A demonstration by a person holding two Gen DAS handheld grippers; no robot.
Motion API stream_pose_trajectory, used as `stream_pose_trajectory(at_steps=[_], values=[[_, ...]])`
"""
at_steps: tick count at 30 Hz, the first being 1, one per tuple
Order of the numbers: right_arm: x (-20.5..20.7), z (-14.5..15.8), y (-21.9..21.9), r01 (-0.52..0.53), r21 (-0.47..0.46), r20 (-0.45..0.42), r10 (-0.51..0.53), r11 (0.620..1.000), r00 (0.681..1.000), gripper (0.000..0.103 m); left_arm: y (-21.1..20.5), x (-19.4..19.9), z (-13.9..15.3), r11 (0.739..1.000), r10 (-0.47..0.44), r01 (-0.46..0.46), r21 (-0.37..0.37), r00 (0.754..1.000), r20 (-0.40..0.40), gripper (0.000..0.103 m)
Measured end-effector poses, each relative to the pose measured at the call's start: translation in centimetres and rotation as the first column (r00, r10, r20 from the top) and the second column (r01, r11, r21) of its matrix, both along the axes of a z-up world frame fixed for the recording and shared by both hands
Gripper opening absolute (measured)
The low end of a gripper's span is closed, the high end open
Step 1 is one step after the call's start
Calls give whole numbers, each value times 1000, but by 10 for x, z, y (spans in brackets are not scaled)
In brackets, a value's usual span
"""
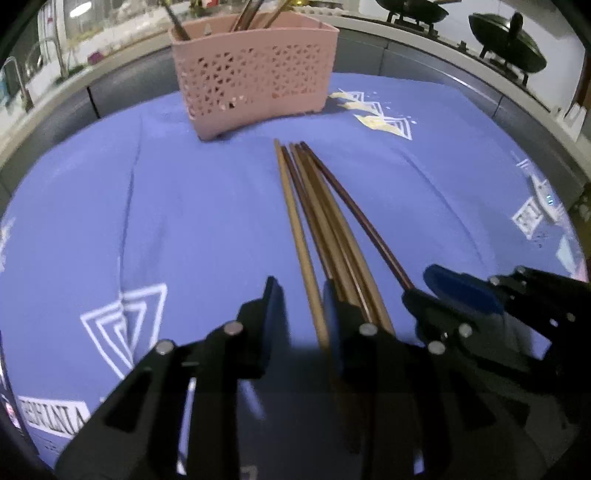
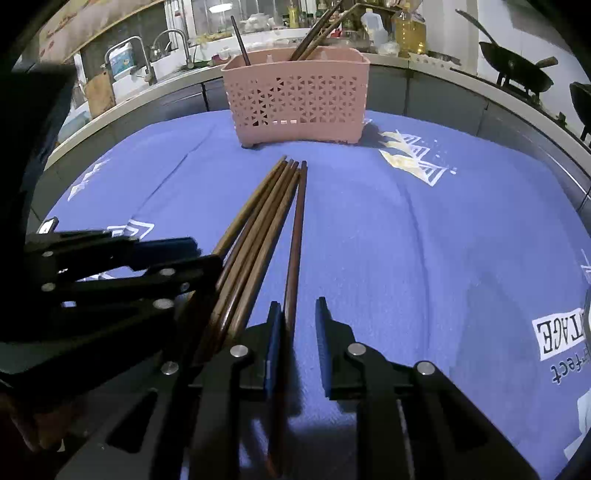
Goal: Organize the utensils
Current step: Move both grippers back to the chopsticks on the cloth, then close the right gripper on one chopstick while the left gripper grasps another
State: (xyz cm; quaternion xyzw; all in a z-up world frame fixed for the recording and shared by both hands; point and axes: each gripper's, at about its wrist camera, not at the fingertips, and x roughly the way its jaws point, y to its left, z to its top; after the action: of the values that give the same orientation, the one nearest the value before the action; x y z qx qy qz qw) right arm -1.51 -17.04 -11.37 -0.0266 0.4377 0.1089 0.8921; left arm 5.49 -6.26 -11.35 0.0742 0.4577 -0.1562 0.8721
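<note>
Several wooden chopsticks (image 1: pixel 325 229) lie in a bundle on the blue cloth (image 1: pixel 147 206), tips toward a pink perforated utensil basket (image 1: pixel 255 74) that holds a few utensils. My left gripper (image 1: pixel 301 306) is open; the leftmost pale chopstick (image 1: pixel 295 229) runs between its jaws. My right gripper (image 1: pixel 421 291) is at the bundle's right side. In the right wrist view my right gripper (image 2: pixel 297 321) is open around the rightmost dark chopstick (image 2: pixel 297 236). The bundle (image 2: pixel 258 229), the basket (image 2: pixel 295 96) and my left gripper (image 2: pixel 199 254) also show there.
The cloth (image 2: pixel 406 240) has white printed patterns. Behind it runs a counter with a sink and faucets (image 2: pixel 147 59), bottles (image 2: pixel 406 29) and dark woks on stands (image 1: pixel 506 44).
</note>
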Motion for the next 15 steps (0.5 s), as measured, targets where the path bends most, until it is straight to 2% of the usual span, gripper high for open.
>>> stream_pose_trajectory(at_steps=[2,3,4,9,15], values=[[0,-1,-2,0,11,6,0,1000,1000,17,-1,2,0,1000,-2,2,7,1000,10,18],[-1,-1,-3,2,11,10,-2,1000,1000,13,0,4,0,1000,-4,4,3,1000,12,9],[-1,-1,-6,7,12,9,-7,1000,1000,6,3,5,0,1000,-6,6,-14,1000,6,7],[-7,1,-23,24,52,-31,-22,998,999,6,25,0,0,998,-4,2,-63,999,-43,6],[-27,3,-39,-9,92,-91,17,996,996,7,53,-36,-2,998,-35,31,-63,997,-64,8]])
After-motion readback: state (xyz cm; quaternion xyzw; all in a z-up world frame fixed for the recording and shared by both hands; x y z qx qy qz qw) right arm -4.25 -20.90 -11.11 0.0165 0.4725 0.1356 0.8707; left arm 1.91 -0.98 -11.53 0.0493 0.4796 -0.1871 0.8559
